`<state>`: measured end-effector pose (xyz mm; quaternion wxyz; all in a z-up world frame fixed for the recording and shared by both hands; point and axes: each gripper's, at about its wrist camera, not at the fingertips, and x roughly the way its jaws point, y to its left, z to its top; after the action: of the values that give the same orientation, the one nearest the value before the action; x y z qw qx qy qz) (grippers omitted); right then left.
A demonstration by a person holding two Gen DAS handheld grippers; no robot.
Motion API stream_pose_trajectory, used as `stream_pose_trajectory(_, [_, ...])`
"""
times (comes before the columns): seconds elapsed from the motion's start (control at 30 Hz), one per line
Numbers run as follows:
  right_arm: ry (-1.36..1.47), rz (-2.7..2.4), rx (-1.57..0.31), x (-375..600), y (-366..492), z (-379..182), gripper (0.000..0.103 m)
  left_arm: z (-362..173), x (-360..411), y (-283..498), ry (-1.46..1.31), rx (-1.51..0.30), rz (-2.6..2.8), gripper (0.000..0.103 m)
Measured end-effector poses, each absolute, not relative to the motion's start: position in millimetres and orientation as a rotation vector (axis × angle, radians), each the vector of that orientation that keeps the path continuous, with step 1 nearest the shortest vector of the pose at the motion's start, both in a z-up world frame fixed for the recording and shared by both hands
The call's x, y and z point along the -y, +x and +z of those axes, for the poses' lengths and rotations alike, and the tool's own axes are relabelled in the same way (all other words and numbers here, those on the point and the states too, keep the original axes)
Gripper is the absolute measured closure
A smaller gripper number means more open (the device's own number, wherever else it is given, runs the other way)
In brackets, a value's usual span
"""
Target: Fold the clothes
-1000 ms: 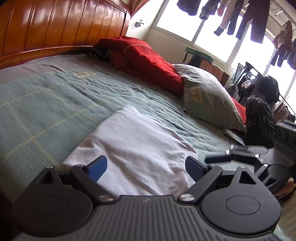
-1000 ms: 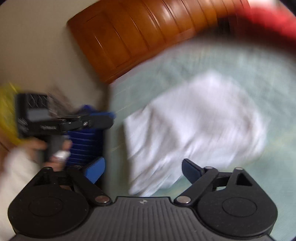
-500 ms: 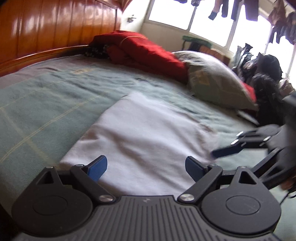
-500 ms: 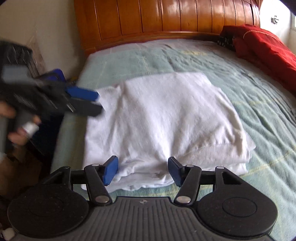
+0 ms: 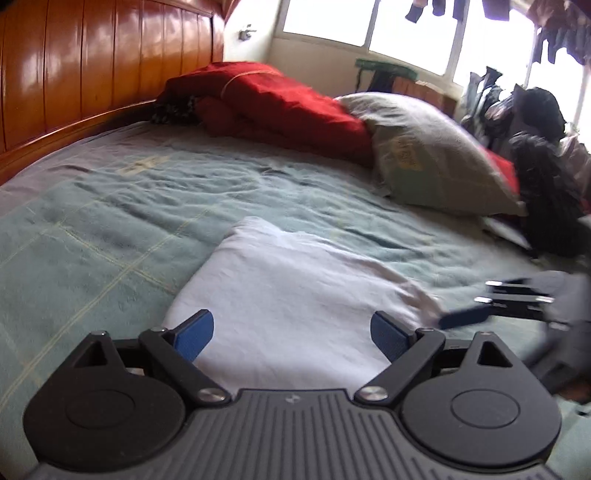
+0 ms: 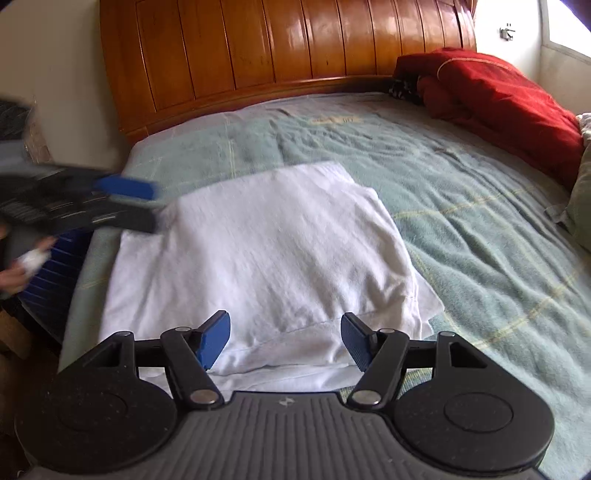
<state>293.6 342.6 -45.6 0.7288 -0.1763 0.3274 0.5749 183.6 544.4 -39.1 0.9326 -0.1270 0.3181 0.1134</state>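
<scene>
Far left: curved glossy wooden headboard (image 6: pixel 288 51). Pale green blanket w/ yellow grid lines (image 5: pixel 92 221) covers the bed. Left gripper (image 5: pixel 291 332), blue pads spread wide, nothing pinched; it hangs over the near-left edge of the folded white cloth garment (image 6: pixel 266 251). Garment lies flat mid-bed on the blanket, layered edges at the near side. Right gripper (image 6: pixel 286 341): jaws apart and just been opening a bit; the garment's near folded hem sits btwn the pads, no clear press on it. Far right: crumpled red quilt (image 5: pixel 280 99) by the headboard, grey-green pillow (image 5: pixel 432 155) beside it, dark clothes hanging at the bright window (image 5: pixel 424 22).
</scene>
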Motion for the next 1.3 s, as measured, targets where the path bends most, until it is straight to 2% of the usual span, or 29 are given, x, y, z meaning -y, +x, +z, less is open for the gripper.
stream_pose_trajectory(0.1, [-0.371, 1.28, -0.713, -330.8, 292.4, -35.9, 0.031, -74.2, -564.9, 200.9, -0.337, -0.756, 0.309, 0.012])
stream_pose_trajectory(0.13, [-0.356, 1.275, -0.716, -325.4, 294.6, -33.5, 0.029, -76.5, -564.9, 197.0, -0.335, -0.733, 0.303, 0.012])
stream_pose_trajectory(0.27, [-0.283, 1.271, -0.746, -306.6, 303.2, -27.8, 0.023, -57.2, -563.9, 199.2, -0.356, -0.75, 0.322, 0.012])
stream_pose_trajectory(0.43, [-0.254, 1.264, -0.772, -303.3, 300.9, -26.6, 0.013, -40.0, -563.9, 242.1, -0.335, -0.729, 0.266, 0.012])
stream_pose_trajectory(0.57, [-0.23, 1.254, -0.77, -299.3, 294.5, -28.0, 0.011, -67.2, -576.2, 286.8, -0.381, -0.798, 0.291, 0.011])
stream_pose_trajectory(0.6, [-0.218, 1.259, -0.776, -296.8, 294.2, -28.6, 0.01, -74.1, -578.2, 292.4, -0.38, -0.818, 0.311, 0.008])
stream_pose_trajectory(0.63, [-0.206, 1.262, -0.781, -293.3, 294.4, -28.9, 0.009, -73.4, -577.3, 295.7, -0.37, -0.823, 0.312, 0.005])
stream_pose_trajectory(0.73, [-0.176, 1.262, -0.785, -280.9, 297.1, -28.6, 0.008, -54.7, -570.7, 301.4, -0.342, -0.838, 0.317, 0.007])
stream_pose_trajectory(0.87, [-0.139, 1.256, -0.774, -272.6, 303.0, -26.1, 0.007, -38.1, -559.0, 306.6, -0.347, -0.753, 0.242, 0.006])
stream_pose_trajectory(1.0, [-0.131, 1.259, -0.774, -269.3, 302.8, -22.5, 0.007, -74.1, -560.3, 329.1, -0.37, -0.849, 0.288, 0.008])
stream_pose_trajectory(1.13, [-0.15, 1.241, -0.765, -257.3, 301.3, -15.7, 0.007, -55.3, -541.7, 321.6, -0.281, -0.86, 0.292, 0.008])
stream_pose_trajectory(1.3, [-0.155, 1.204, -0.76, -240.9, 303.2, -11.1, 0.006, -18.6, -501.9, 261.6, -0.225, -0.825, 0.195, 0.007])
